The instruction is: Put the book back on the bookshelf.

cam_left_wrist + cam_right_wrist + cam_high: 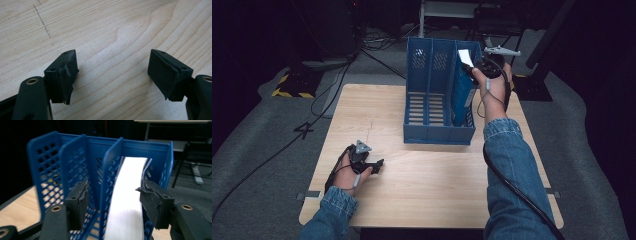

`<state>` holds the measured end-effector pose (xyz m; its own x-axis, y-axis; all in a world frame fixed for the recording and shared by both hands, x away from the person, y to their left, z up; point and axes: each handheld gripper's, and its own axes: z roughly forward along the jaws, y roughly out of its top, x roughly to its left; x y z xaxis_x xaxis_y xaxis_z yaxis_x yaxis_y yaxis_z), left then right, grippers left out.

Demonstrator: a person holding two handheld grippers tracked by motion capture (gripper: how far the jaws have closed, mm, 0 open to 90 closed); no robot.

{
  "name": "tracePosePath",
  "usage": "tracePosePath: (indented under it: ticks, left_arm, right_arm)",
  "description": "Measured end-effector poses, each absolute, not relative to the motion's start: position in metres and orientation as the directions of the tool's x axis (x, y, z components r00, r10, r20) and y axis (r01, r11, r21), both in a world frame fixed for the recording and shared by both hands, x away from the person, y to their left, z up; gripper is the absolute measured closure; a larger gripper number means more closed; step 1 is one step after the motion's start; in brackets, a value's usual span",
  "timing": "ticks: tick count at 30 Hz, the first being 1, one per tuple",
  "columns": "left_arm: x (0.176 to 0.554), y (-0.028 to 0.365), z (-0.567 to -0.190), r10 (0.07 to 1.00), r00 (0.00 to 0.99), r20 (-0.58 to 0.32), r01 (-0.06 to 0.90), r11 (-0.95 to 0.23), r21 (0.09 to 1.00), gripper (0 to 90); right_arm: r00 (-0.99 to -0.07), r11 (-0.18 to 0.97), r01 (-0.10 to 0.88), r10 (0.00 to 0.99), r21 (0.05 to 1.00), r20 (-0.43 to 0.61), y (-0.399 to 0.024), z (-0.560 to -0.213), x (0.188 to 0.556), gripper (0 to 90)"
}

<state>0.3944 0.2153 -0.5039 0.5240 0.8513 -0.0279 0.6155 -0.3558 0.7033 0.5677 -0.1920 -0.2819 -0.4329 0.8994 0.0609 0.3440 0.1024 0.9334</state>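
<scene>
- While the left hand-held gripper (pixel 373 164) sits idle at about 7 o'clock on the bench (pixel 422 190), its jaws stand wide apart with bare wood between them.
- Blue file rack (pixel 437 95) stands upright at 12 o'clock, three slots; left and middle slots look empty.
- White paper stack (pixel 126 202) stands, bowed, in the rightmost slot, top edge poking above the rim.
- Right hand-held gripper (pixel 113 202) at 1 o'clock, over the rack's right end: jaws parted, straddling a divider and the stack, pads not pressing it.
- Judgement: filing looks basically done; what's left is backing the right hand away.
</scene>
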Motion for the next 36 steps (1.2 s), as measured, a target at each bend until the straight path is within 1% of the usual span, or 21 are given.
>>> tracePosePath:
  ticks: [5,7,9,11,12,18,21,24,29,36]
  left_arm:
    - [0.394,0.215,-0.504,0.851,0.524,-0.028,0.616,-0.356,0.703,24.5]
    - [0.394,0.215,-0.504,0.852,0.522,-0.026,0.614,-0.354,0.705,24.5]
    - [0.394,0.216,-0.504,0.850,0.527,-0.024,0.613,-0.360,0.703,24.6]
    - [0.392,0.216,-0.504,0.851,0.525,-0.023,0.613,-0.359,0.704,24.5]
    - [0.392,0.216,-0.504,0.851,0.525,-0.025,0.614,-0.358,0.704,24.6]
    - [0.388,0.219,-0.504,0.851,0.525,-0.025,0.611,-0.357,0.706,24.6]
    - [0.388,0.219,-0.504,0.851,0.524,-0.025,0.614,-0.357,0.704,24.6]
    - [0.388,0.219,-0.504,0.851,0.524,-0.025,0.615,-0.358,0.703,24.6]
    - [0.388,0.219,-0.504,0.851,0.525,-0.024,0.615,-0.360,0.702,24.5]
    - [0.389,0.218,-0.504,0.853,0.521,-0.026,0.615,-0.353,0.705,24.4]
  right_arm:
    - [-0.495,0.140,0.320,0.868,0.937,0.040,-0.203,-0.271,0.545,40.4]
    - [-0.505,0.141,0.321,0.862,0.937,0.044,-0.205,-0.270,0.541,39.7]
    - [-0.532,0.145,0.320,0.845,0.936,0.051,-0.214,-0.267,0.527,39.6]
    - [-0.541,0.153,0.320,0.840,0.935,0.048,-0.218,-0.267,0.522,39.6]
    - [-0.554,0.160,0.318,0.831,0.934,0.046,-0.224,-0.267,0.512,39.3]
    - [-0.592,0.201,0.315,0.805,0.928,0.026,-0.243,-0.268,0.486,38.5]
    - [-0.604,0.213,0.322,0.796,0.923,0.028,-0.252,-0.271,0.473,38.4]
    - [-0.622,0.203,0.340,0.781,0.918,0.058,-0.260,-0.275,0.461,38.4]
    - [-0.625,0.249,0.336,0.781,0.908,0.017,-0.266,-0.283,0.442,38.4]
    - [-0.619,0.302,0.371,0.786,0.878,-0.009,-0.278,-0.309,0.422,37.9]
